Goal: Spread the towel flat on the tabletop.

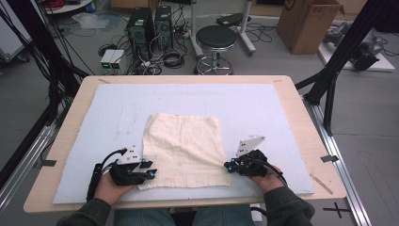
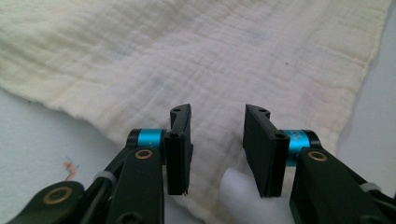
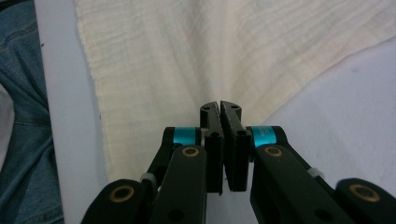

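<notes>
The cloth (image 1: 183,149) is pale cream with a fine crinkled weave. It lies on a light blue mat (image 1: 263,108) over the tan desk (image 1: 310,136). Black fingers (image 2: 180,140) carry turquoise collars.

I can read no text, label, brand or number anywhere; the small print on the teal sleeve (image 3: 264,134) just right of my right jaws is too blurred.

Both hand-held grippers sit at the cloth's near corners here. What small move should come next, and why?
Probably close the left hand-held gripper: its jaws stand open over the cloth corner, while the right hand-held gripper is already shut on its corner.
</notes>
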The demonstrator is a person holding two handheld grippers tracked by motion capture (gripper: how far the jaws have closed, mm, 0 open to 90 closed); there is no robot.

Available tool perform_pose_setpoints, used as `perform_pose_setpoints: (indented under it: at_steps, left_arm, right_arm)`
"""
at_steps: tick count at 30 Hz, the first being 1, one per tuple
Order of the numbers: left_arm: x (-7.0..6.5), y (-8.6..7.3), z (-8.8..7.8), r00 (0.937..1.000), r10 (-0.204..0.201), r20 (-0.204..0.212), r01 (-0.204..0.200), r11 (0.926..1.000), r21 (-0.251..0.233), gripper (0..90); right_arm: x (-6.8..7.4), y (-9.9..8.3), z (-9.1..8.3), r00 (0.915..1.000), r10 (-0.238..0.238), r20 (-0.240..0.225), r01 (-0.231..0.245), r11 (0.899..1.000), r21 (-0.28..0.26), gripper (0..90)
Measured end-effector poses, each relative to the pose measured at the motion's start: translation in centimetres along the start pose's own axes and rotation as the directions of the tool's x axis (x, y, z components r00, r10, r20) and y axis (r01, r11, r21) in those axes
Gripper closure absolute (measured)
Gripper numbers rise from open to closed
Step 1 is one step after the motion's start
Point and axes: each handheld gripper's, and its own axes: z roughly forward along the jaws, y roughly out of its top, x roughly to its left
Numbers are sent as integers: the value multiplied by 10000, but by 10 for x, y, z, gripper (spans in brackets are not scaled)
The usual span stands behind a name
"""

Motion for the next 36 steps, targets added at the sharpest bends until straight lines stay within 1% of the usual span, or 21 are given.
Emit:
perform_pose_setpoints:
  at_steps: [4, 6, 9, 10, 11, 12, 14, 15, 18, 20, 22, 23, 25, 26, 28, 30, 31, 32, 34, 35, 36]
  left_arm:
    - [-4, 2, 2, 9997, 212, 119, -213, 9998, 52, 612]
    - [-5, 2, 2, 9996, 227, 192, -228, 9997, 71, 610]
    - [-8, 1, 1, 9992, 244, 314, -248, 9996, 97, 606]
    - [-9, 1, 1, 9990, 255, 364, -259, 9996, 112, 604]
    - [-10, 1, 0, 9988, 261, 425, -267, 9996, 128, 600]
    - [-11, 0, -1, 9986, 262, 459, -267, 9996, 98, 599]
    - [-13, 0, -3, 9983, 367, 463, -371, 9993, 74, 592]
    - [-13, 0, -4, 9985, 354, 419, -354, 9994, -2, 587]
    - [-12, 1, -6, 9992, 249, 315, -241, 9994, -247, 532]
    - [-12, 2, -7, 9994, 273, 190, -265, 9988, -415, 522]
    - [-10, 1, -8, 9994, 331, 69, -327, 9984, -453, 519]
    - [-9, 1, -8, 9997, 231, -24, -232, 9984, -513, 516]
    - [-5, 1, -9, 9999, 138, -92, -143, 9983, -561, 516]
    - [-4, 1, -9, 9999, 71, -148, -80, 9982, -594, 515]
    - [-2, 1, -10, 9997, 26, -239, -40, 9983, -585, 512]
    - [0, 1, -10, 9996, -4, -281, -14, 9979, -653, 508]
    - [1, 0, -10, 9995, -74, -301, 53, 9976, -695, 505]
    - [1, 0, -11, 9995, -117, -305, 95, 9973, -733, 503]
    - [3, 0, -12, 9990, -133, -416, 100, 9969, -779, 499]
    - [4, 0, -12, 9988, -167, -460, 130, 9967, -798, 497]
    - [5, 0, -12, 9988, -189, -454, 152, 9966, -809, 494]
  right_arm:
    - [4, -8, -8, 9999, 128, 50, -128, 9999, -36, 880]
    - [6, -11, -10, 9998, 173, -18, -173, 9998, -90, 880]
    - [8, -13, -9, 9998, 201, -47, -201, 9998, 33, 873]
    - [8, -13, -8, 9997, 219, -87, -219, 9998, 19, 852]
    - [8, -12, -8, 9996, 278, -79, -279, 9996, -56, 787]
    - [7, -11, -8, 9989, 453, -143, -455, 9988, -154, 739]
    - [4, -8, -9, 9980, 573, -251, -585, 9972, -473, 702]
    - [2, -5, -10, 9981, 608, -129, -614, 9965, -572, 667]
    - [-11, 6, -9, 9963, 847, 135, -834, 9935, -780, 646]
    - [-24, 14, -6, 9938, 1048, 378, -1015, 9916, -805, 639]
    - [-38, 23, -2, 9874, 1404, 730, -1340, 9872, -859, 624]
    - [-45, 26, 0, 9854, 1497, 811, -1420, 9855, -930, 623]
    - [-62, 36, 5, 9720, 1954, 1304, -1833, 9780, -994, 606]
    - [-70, 40, 9, 9680, 2041, 1461, -1905, 9764, -1022, 607]
    - [-85, 47, 16, 9539, 2285, 1946, -2139, 9724, -930, 601]
    - [-100, 51, 24, 9415, 2616, 2126, -2463, 9644, -962, 591]
    - [-106, 53, 27, 9322, 2817, 2274, -2673, 9592, -924, 583]
    - [-111, 54, 31, 9261, 2998, 2291, -2863, 9538, -912, 583]
    - [-118, 57, 39, 9196, 3101, 2411, -2992, 9507, -818, 582]
    - [-121, 59, 43, 9188, 3056, 2498, -2960, 9522, -758, 582]
    - [-123, 60, 47, 9178, 3097, 2486, -3028, 9507, -666, 583]
